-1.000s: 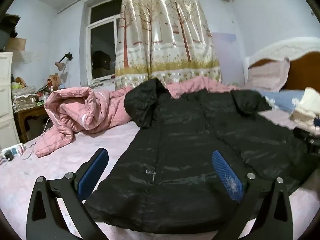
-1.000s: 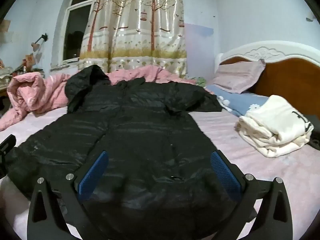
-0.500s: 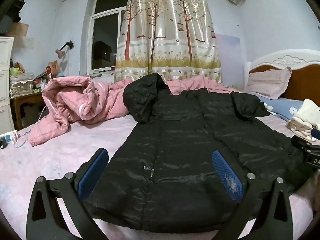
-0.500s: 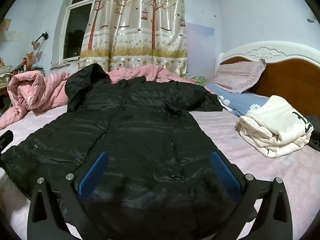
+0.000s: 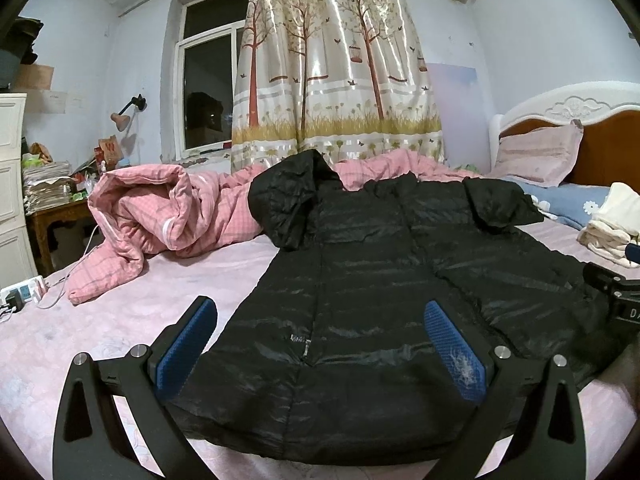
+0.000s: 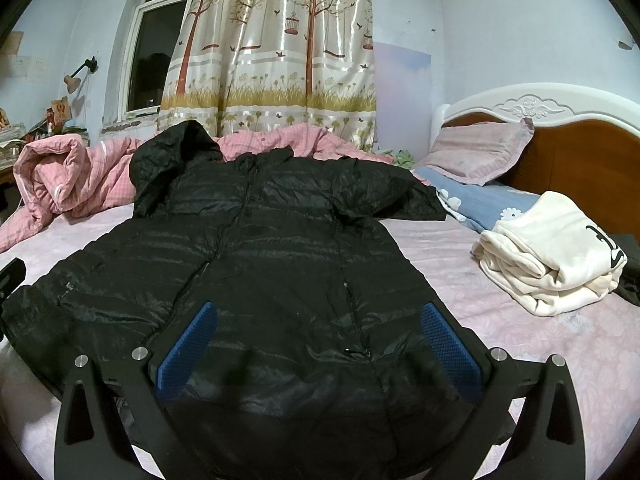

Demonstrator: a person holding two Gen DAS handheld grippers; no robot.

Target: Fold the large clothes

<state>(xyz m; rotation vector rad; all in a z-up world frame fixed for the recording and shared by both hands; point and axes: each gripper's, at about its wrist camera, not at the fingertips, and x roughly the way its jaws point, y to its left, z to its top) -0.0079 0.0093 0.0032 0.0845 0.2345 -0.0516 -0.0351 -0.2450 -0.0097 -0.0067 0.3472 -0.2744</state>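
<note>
**Both grippers spread wide at jacket hem, nothing pinched**

Left gripper (image 5: 320, 344): blue pads far apart, low over the near hem of the black puffer jacket (image 5: 400, 264). Holds nothing. Its left pad sits over bare sheet just off the jacket's edge, right pad over the fabric.

Right gripper (image 6: 318, 342): same state, pads wide apart, both over the jacket (image 6: 272, 264) near the hem. Contact with the fabric: can't tell. Part of its black frame shows at the right edge of the left wrist view.

Jacket lies flat, front up, zipper closed, spread across the bed (image 6: 520, 344); hood at the far end, flopped to the left against a crumpled pink checked quilt (image 5: 160, 216).

Surface: pale pink patterned sheet. Wooden headboard with white carved trim (image 6: 560, 152) at right, pink pillow (image 6: 480, 148) leaning on it, blue floral bedding (image 6: 480, 200) below that.

Around:
- folded cream garment (image 6: 548, 252) on the sheet right of the jacket, apart from it
- tree-print curtain (image 5: 336, 64) behind the bed, dark window (image 5: 208, 92) to its left
- wall lamp (image 5: 124, 114), cluttered side table (image 5: 52, 204), white drawers at far left
- power strip with cable (image 5: 24, 292) on the sheet's left edge
</note>
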